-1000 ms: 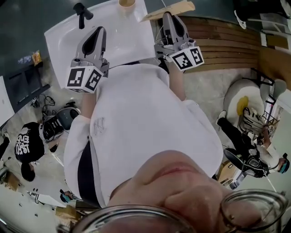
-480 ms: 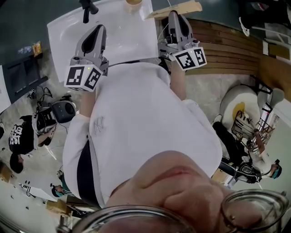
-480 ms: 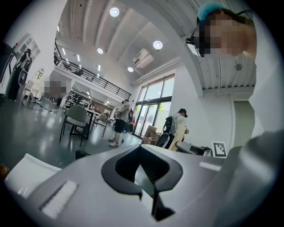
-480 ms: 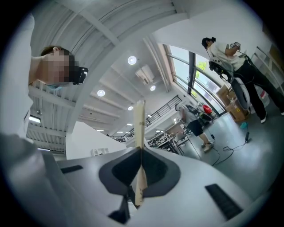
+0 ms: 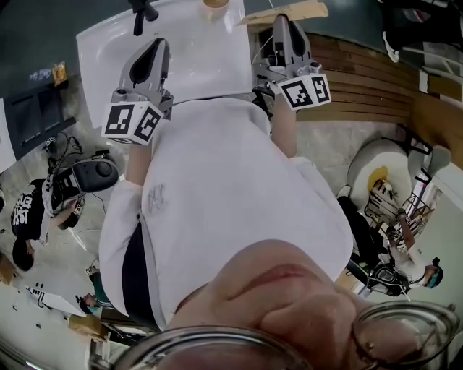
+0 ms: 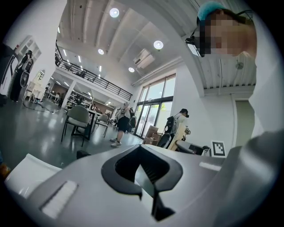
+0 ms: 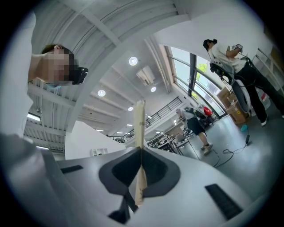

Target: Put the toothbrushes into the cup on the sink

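Observation:
The white sink (image 5: 195, 61) lies at the top of the head view, with a tan cup (image 5: 215, 4) at its far edge, cut off by the frame. My right gripper (image 5: 281, 20) hovers at the sink's right edge, just right of the cup. In the right gripper view it (image 7: 140, 150) is shut on a thin pale wooden toothbrush (image 7: 140, 126) that sticks out past the jaws. My left gripper (image 5: 158, 45) hangs over the sink's near part. In the left gripper view it (image 6: 140, 154) is shut, with nothing between the jaws. The toothbrush does not show in the head view.
A black faucet (image 5: 141, 10) stands at the sink's far left. A light wooden board (image 5: 293, 11) and a slatted wooden top (image 5: 362, 72) lie to the right of the sink. Both gripper views point up into a large hall with people, chairs (image 6: 79, 119) and ceiling lights.
The sink and both grippers sit slightly higher in the head view. The right gripper has edged a little up and to the right. Both stay shut as before.

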Tool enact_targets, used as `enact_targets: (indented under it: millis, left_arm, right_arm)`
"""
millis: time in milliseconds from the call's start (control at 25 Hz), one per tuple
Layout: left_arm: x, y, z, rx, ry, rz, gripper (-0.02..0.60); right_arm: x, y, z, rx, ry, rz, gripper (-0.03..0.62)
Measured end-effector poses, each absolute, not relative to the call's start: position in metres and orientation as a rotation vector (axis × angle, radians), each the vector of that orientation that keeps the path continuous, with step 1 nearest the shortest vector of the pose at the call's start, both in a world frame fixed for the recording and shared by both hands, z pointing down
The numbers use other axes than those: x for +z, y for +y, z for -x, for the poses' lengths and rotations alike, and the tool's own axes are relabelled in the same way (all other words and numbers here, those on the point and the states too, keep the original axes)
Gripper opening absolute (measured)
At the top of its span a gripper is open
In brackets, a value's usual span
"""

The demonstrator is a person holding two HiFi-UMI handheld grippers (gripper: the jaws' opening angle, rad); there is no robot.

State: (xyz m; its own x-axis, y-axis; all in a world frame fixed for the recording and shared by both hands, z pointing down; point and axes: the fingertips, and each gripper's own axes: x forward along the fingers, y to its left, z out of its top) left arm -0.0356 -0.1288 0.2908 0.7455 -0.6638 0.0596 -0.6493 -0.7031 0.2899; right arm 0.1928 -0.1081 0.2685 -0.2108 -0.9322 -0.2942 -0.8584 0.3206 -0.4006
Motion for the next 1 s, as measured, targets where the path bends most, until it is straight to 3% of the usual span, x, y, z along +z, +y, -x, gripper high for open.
enact_targets:
  millis: [1000]
  left_arm:
    - [0.298, -0.159, 0.069, -0.023, -1.248, -2.541, 0.002]
  right_arm:
    - [0.278, -0.212, -0.176, -0.183, 2.33, 1.482, 0.012]
